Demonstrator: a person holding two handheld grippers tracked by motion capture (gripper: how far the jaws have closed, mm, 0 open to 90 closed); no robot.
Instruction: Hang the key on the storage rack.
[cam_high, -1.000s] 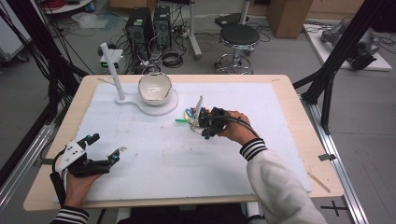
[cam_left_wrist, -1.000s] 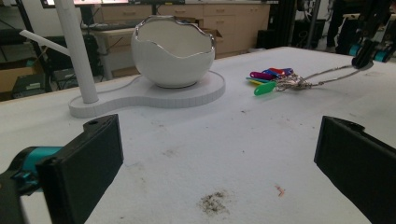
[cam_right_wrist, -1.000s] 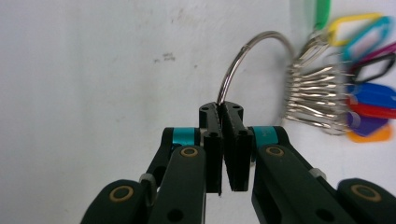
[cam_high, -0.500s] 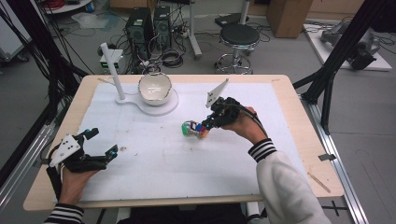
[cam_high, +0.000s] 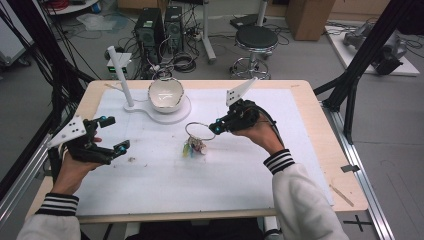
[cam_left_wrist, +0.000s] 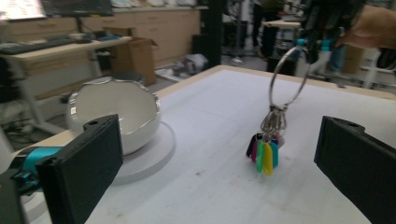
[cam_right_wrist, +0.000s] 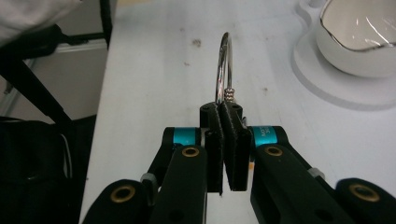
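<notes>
A large metal key ring hangs in the middle of the table with several coloured tags dangling from it just over the white mat. My right gripper is shut on the ring's right side; its own view has the jaws pressed together on the ring. At the left, my left gripper is raised above the mat and open, nothing between its jaws. From that gripper, the ring and tags hang ahead, a white bowl to their left.
The white bowl rests on a round white stand with an upright post at the back left. Table edges border the mat. A stool and computer cases stand beyond the table.
The right gripper lifted the key ring off the mat and carried it right and back. My left gripper rose from the mat's front left and moved slightly inward.
</notes>
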